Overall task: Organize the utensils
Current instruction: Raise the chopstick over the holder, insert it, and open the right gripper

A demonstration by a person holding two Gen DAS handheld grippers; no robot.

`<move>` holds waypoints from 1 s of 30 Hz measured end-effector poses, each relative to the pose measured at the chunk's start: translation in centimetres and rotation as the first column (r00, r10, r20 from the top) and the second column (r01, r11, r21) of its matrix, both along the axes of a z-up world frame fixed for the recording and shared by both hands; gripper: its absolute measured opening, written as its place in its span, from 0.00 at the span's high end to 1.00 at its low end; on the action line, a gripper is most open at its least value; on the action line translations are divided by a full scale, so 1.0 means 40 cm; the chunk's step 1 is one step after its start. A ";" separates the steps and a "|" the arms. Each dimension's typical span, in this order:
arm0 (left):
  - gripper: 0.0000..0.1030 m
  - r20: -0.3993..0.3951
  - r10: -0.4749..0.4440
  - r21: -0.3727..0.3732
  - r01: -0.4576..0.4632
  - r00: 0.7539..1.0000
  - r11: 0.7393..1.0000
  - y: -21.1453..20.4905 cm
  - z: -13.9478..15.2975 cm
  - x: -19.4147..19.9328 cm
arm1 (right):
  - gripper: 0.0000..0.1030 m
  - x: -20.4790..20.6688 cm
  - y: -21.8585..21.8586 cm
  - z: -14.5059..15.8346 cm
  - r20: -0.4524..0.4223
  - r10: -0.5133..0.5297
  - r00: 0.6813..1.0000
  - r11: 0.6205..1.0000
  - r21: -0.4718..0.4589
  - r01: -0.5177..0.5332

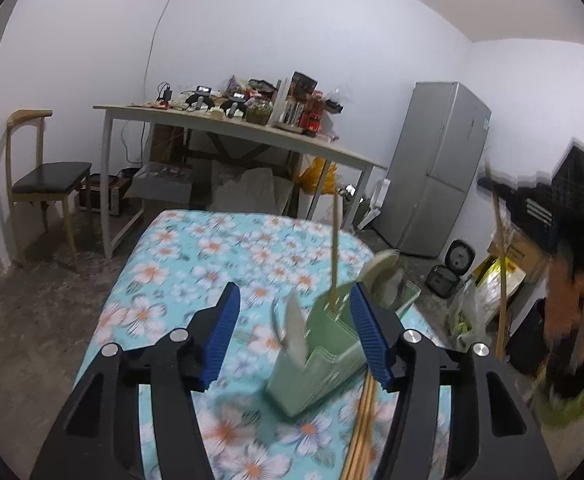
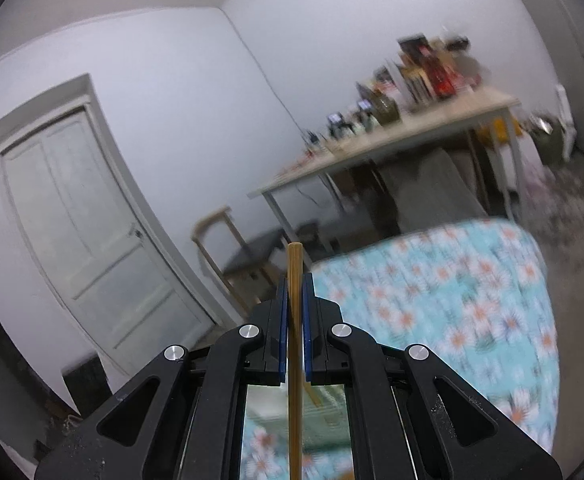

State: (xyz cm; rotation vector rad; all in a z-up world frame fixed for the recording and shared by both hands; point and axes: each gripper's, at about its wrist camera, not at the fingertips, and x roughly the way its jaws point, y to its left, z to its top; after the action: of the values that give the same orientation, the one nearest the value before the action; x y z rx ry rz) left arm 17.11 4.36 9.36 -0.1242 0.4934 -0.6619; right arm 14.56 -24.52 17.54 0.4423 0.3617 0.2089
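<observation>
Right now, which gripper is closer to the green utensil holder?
Left. The left gripper has its open jaws around the green utensil holder; the right gripper, clamping a chopstick, is off to its right.

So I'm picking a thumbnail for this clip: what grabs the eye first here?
The green utensil holder on the floral tablecloth, standing between the open blue pads of the left tool, with one chopstick upright in it. In the right wrist view, the right tool is shut on another bamboo chopstick.
</observation>
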 end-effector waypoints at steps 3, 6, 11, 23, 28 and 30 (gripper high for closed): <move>0.46 -0.018 0.010 0.037 -0.009 1.000 0.999 0.026 -0.041 -0.022 | 0.96 0.042 0.019 0.047 0.076 0.022 0.997 1.000 -0.001 -0.022; 0.46 -0.048 0.019 0.055 -0.016 0.999 0.998 0.042 -0.079 -0.037 | 0.96 0.090 0.036 0.071 0.122 0.030 0.992 1.000 -0.004 -0.030; 0.46 -0.084 0.026 0.080 -0.019 0.996 0.997 0.049 -0.131 -0.058 | 0.96 0.170 0.063 0.064 0.156 0.012 0.988 0.999 -0.033 -0.007; 0.46 -0.098 0.004 0.089 0.005 0.995 0.996 0.034 -0.156 -0.068 | 0.87 0.249 0.113 -0.065 0.106 -0.019 0.994 0.987 -0.154 0.035; 0.46 -0.118 0.002 0.081 0.008 0.993 0.997 0.036 -0.167 -0.056 | 0.64 0.203 0.095 -0.099 0.076 -0.015 0.997 0.991 -0.133 0.025; 0.46 -0.124 -0.002 0.076 0.012 0.992 0.997 0.034 -0.170 -0.052 | 0.63 0.182 0.087 -0.094 0.077 -0.021 0.997 0.992 -0.123 0.030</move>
State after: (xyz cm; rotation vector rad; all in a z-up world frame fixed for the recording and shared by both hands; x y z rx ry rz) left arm 15.04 5.73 2.55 -0.0912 0.6384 -0.6438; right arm 21.82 -21.03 13.77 0.3158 0.2928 0.1766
